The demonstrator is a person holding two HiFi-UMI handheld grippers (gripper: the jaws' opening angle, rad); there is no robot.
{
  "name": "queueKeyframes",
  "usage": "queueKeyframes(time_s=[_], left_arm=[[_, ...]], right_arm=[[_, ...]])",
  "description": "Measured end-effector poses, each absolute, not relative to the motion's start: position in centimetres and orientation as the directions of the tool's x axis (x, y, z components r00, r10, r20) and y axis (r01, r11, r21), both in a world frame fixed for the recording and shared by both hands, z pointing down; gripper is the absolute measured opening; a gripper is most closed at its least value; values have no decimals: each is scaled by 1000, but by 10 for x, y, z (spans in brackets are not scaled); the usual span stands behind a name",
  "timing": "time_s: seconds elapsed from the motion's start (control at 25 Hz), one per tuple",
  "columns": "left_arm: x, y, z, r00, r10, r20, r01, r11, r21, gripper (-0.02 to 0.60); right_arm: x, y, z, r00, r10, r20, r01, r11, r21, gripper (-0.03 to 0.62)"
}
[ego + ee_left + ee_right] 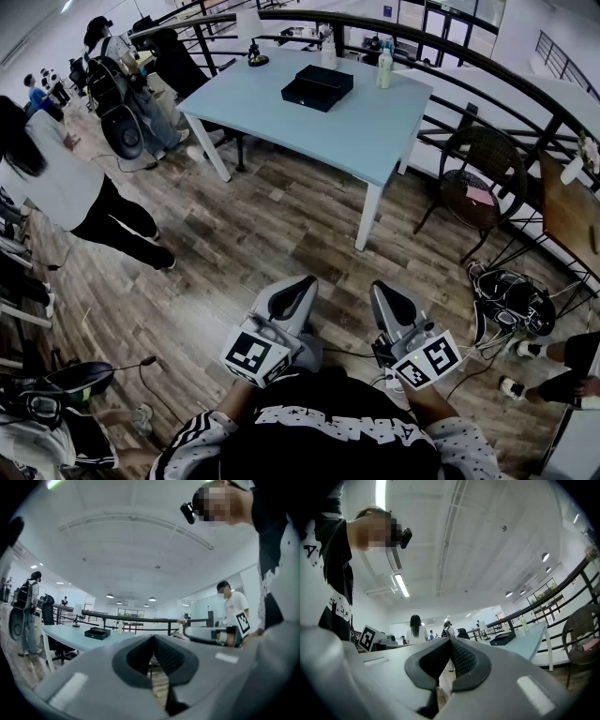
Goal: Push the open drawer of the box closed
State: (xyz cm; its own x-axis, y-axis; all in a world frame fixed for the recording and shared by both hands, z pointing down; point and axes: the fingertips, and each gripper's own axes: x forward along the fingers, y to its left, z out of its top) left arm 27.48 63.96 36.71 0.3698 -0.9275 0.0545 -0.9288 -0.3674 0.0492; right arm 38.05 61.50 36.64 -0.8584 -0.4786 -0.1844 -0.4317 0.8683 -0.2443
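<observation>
One black rectangular box [326, 79] sat on the far half of a pale blue rectangular table [281, 127], well back from its near edge. Its drawer [304, 95] stood out as a lower step on the side facing the person. A white plastic bottle [384, 67] stood near the table's far right corner, apart from the box, and a small dark object [255, 58] stood by the far left edge.

Both tools were held close to the person's body, well away from the table and over the brown wood-plank floor [272, 225]. The left gripper [291, 298] had its grey jaws together at the tips with nothing between them — its own view showed the same, with the box small beyond. The right gripper [394, 305] was likewise closed and empty. A dark wicker chair [478, 169] stood off the table's right side, and a person in a white top [56, 183] walked at the left.
</observation>
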Motion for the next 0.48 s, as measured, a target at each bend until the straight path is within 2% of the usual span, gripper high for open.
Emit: queueKeyframes(time_s=[0.48], left_arm=[[246, 587, 374, 426, -903, 59, -904, -423, 58, 0]], right_arm=[[352, 568, 366, -846, -499, -186, -449, 856, -256, -12]])
